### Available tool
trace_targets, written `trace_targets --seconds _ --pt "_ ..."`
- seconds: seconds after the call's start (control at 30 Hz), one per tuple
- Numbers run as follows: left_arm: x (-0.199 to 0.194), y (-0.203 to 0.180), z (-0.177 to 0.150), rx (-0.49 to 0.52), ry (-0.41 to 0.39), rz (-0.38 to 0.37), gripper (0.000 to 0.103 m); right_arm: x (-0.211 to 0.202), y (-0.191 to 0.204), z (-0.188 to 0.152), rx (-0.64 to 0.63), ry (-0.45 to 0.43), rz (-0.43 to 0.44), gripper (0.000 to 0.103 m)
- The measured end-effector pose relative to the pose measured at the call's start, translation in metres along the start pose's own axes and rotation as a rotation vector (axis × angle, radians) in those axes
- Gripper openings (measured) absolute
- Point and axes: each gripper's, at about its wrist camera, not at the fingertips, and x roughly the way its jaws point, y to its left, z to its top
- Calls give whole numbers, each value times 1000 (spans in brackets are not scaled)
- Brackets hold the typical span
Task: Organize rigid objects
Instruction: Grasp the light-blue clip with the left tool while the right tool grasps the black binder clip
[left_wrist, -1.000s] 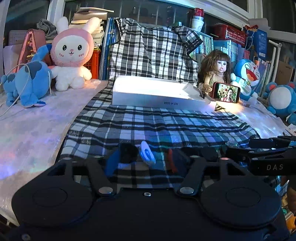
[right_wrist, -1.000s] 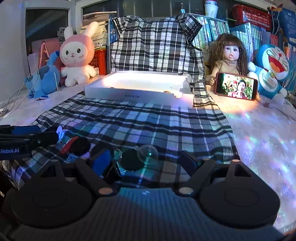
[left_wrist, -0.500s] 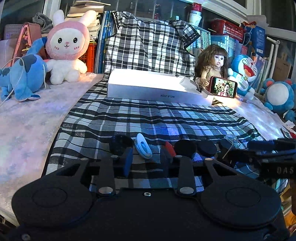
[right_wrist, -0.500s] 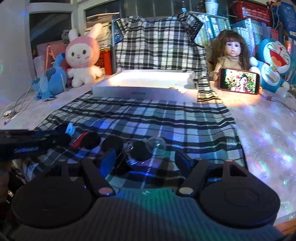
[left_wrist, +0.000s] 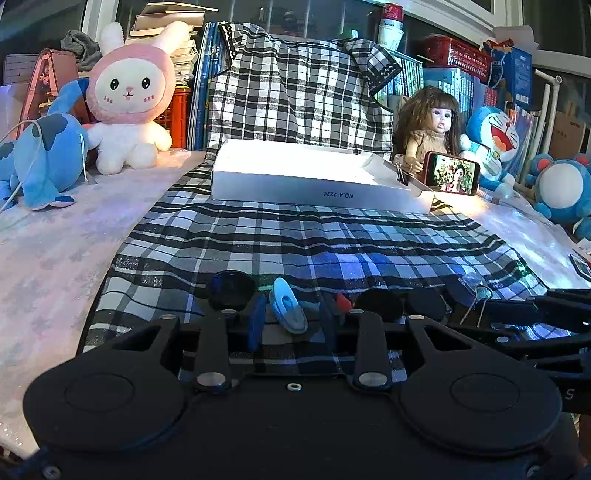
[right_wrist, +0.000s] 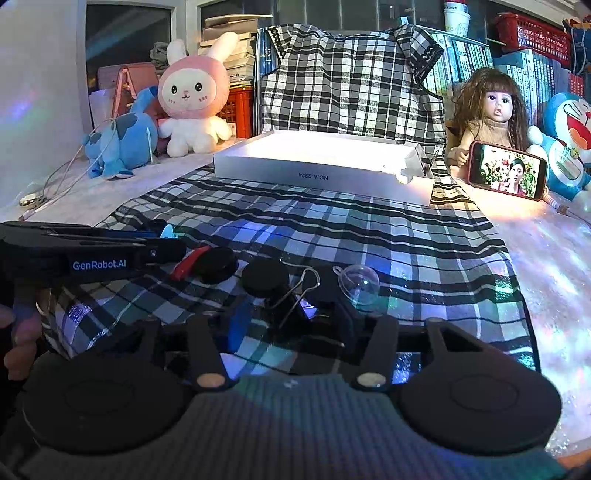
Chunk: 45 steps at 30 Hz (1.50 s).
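Small objects lie along the near edge of the plaid cloth (left_wrist: 295, 240). A light-blue clip (left_wrist: 288, 308) stands on edge between the narrow fingers of my left gripper (left_wrist: 290, 323), which is shut on it. The right wrist view shows that gripper (right_wrist: 173, 247) at the left. My right gripper (right_wrist: 290, 321) is closing with a black binder clip (right_wrist: 295, 306) between its fingers; the pads do not press on it. Black round discs (right_wrist: 264, 277), a red piece (right_wrist: 188, 262) and a clear dome (right_wrist: 360, 284) lie just ahead. An open white box (right_wrist: 317, 166) sits farther back.
Plush toys (left_wrist: 125, 103), a doll (left_wrist: 432, 125) and a lit phone (left_wrist: 452, 173) line the back and sides. Books and crates stand behind them. A person's hand (right_wrist: 18, 332) holds the left gripper. My right gripper (left_wrist: 524, 314) reaches in at the right of the left wrist view.
The left fingers narrowed around the light-blue clip. The right fingers came much closer together, and the binder clip now sits between them instead of the disc and dome.
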Motion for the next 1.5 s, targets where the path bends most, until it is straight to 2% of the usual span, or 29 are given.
trace_targets --seconds 0.23,0.4,0.43,0.47,0.5,0.6,0.97,1.1,1.4,1.5 --pt "4 -6 -4 21 -12 7 19 5 3 0 -12 -20 -15 48" --pt "0 -9 -6 53 -13 -9 19 1 1 -1 -18 -19 -3 48" --pt "-1 -9 -6 51 -13 -10 19 0 0 -2 -23 -17 -4 50" --pt "-1 -9 -6 49 -13 -11 19 -1 0 -2 -25 -16 -7 57" --pt "-2 -9 -6 44 -14 -12 19 -3 -1 -3 -26 -16 -7 60" --pt "-3 -7 -6 34 -12 -7 19 -8 -6 -5 -27 -13 -12 61" --pt "-3 -3 -6 33 -12 -2 20 -23 -29 -13 -4 5 -66 76" --pt "-3 0 -7 41 -14 3 20 -25 -38 -14 40 5 -97 76" --pt "-3 -3 -10 24 -16 32 20 -25 -34 -17 127 -21 -91 76" --pt "-4 -7 -10 14 -20 30 17 -26 -26 -19 126 -38 -107 71"
